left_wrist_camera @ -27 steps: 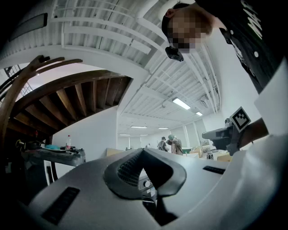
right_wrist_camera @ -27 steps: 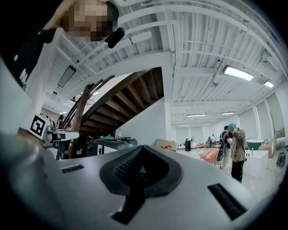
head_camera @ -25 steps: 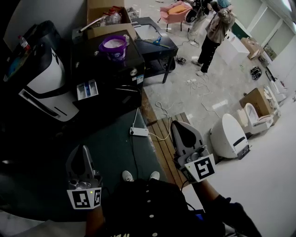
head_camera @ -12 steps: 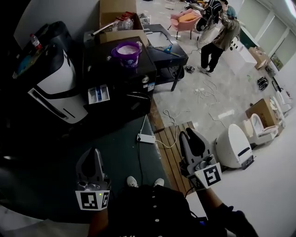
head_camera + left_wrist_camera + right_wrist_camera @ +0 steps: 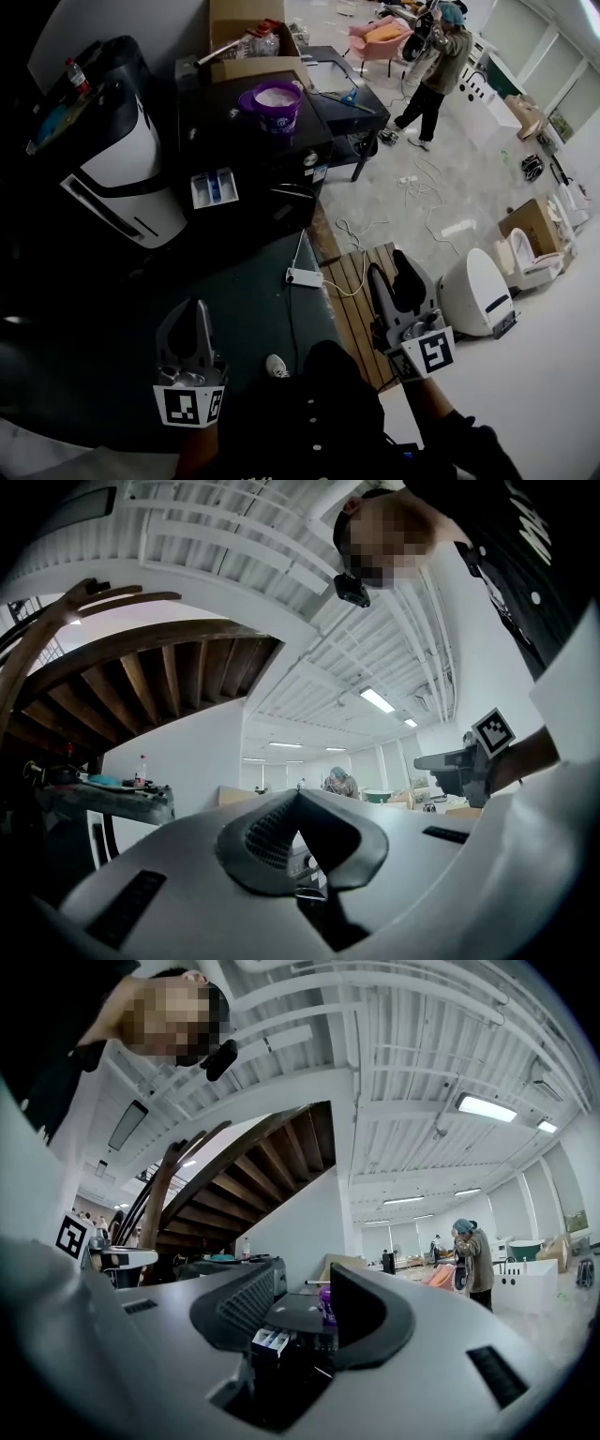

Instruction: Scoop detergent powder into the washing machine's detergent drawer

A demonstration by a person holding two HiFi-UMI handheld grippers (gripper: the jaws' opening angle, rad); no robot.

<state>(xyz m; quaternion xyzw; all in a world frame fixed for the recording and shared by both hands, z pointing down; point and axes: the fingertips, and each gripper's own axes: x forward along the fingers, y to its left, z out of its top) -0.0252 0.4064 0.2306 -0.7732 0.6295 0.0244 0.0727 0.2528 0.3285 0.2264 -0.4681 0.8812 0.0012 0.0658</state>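
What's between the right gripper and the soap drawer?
Wooden slats, then a white power strip and its cable on the dark mat, seen in the head view. The right gripper's jaws have just been opening, nothing between them.

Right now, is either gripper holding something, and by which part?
Nothing is held. The left gripper has its jaws shut together, empty. The right gripper has jaws that have just been opening and stand apart, with nothing between them.

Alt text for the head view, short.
A person holds two grey tongs low in frame, facing a black washing machine with its white detergent drawer pulled out and a purple tub of white powder on top. The left tongs are shut; the right tongs have just been opening, empty.
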